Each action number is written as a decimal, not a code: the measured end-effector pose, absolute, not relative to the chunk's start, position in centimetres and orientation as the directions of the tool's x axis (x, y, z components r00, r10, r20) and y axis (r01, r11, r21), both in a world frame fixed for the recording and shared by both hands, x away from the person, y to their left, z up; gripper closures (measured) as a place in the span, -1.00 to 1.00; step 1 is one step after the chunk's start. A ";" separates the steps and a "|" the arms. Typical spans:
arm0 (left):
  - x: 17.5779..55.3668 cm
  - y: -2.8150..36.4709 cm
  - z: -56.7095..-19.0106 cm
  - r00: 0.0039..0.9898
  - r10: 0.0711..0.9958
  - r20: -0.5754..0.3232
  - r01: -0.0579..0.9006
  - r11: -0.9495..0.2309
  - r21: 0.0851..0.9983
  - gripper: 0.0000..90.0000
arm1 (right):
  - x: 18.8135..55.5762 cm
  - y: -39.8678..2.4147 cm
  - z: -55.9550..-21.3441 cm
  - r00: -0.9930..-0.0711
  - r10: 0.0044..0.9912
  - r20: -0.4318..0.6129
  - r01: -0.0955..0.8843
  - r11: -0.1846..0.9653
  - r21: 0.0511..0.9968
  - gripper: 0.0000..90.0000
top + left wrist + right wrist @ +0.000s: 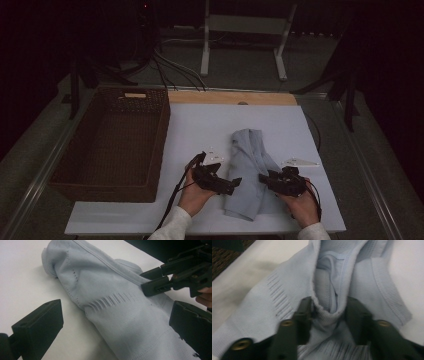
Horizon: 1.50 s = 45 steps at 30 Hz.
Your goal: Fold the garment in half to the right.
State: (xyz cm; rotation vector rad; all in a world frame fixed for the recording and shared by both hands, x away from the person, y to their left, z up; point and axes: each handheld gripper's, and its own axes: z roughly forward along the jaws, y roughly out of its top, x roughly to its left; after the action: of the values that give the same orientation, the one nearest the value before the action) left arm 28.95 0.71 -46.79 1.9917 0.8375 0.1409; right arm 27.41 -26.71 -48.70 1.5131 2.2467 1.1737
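A dim room surrounds my white table [200, 125], which has a wooden strip along its far edge. A brown wicker basket [112, 142] sits at nine o'clock on the table. A pale blue knitted garment [249, 170] lies bunched lengthwise just right of the table's centre, running from the middle toward six o'clock.

My left gripper [220, 182] rests at the garment's nine o'clock side, just beside its edge. In the left gripper view its jaws stand wide apart, with bare table and the garment's [112, 307] edge between them, pinching nothing.

My right gripper [270, 180] comes in from the garment's three o'clock side. In the right gripper view its jaws have gathered a raised fold of the garment [329, 310] and squeeze it from both sides.

Two small grey plates [300, 162] lie on the table near the grippers.
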 end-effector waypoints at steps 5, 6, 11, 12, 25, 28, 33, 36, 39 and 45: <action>28.9 0.5 -47.0 0.766 0.593 -0.248 0.512 -0.330 0.793 -0.99 | 27.4 -26.6 -48.4 -0.486 0.839 0.244 0.678 0.186 0.711 0.69; 28.9 0.4 -47.0 0.767 0.590 -0.252 0.514 -0.330 0.791 -0.99 | 27.3 -26.6 -48.3 -0.492 0.838 0.238 0.669 0.189 0.718 0.73; 28.9 0.1 -47.1 0.768 0.583 -0.267 0.522 -0.328 0.787 -0.92 | 27.1 -26.5 -47.5 -0.503 0.838 0.212 0.639 0.195 0.744 0.82; 28.9 0.0 -47.2 0.767 0.582 -0.269 0.525 -0.329 0.785 -0.88 | 27.1 -26.5 -47.4 -0.505 0.837 0.209 0.634 0.196 0.748 0.82; 28.6 -2.0 -47.6 0.797 0.533 -0.286 0.525 -0.375 0.764 -0.42 | 27.6 -26.8 -45.9 -0.507 0.845 0.167 0.586 0.196 0.786 0.83; 28.6 -2.3 -47.6 0.798 0.532 -0.283 0.522 -0.377 0.765 -0.41 | 27.4 -26.8 -45.4 -0.507 0.848 0.156 0.569 0.193 0.799 0.83; 28.5 -2.9 -47.5 0.809 0.520 -0.275 0.513 -0.395 0.762 -0.39 | 27.3 -26.9 -45.0 -0.501 0.854 0.139 0.548 0.189 0.815 0.84; 28.7 -3.3 -47.5 0.814 0.508 -0.282 0.511 -0.396 0.763 -0.35 | 27.4 -27.2 -44.7 -0.494 0.859 0.136 0.535 0.177 0.826 0.84; 28.8 -3.8 -47.5 0.819 0.501 -0.280 0.506 -0.401 0.763 -0.35 | 27.4 -27.4 -44.3 -0.485 0.865 0.129 0.524 0.170 0.834 0.84; 28.9 -4.9 -47.4 0.830 0.484 -0.276 0.497 -0.418 0.761 -0.35 | 27.5 -28.0 -44.2 -0.459 0.878 0.134 0.518 0.142 0.843 0.84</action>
State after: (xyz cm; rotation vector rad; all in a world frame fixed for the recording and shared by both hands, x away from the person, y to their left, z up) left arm 28.89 -4.87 -47.45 2.0775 0.7187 -0.0167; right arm 27.54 -28.03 -44.22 1.3383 2.0341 1.2463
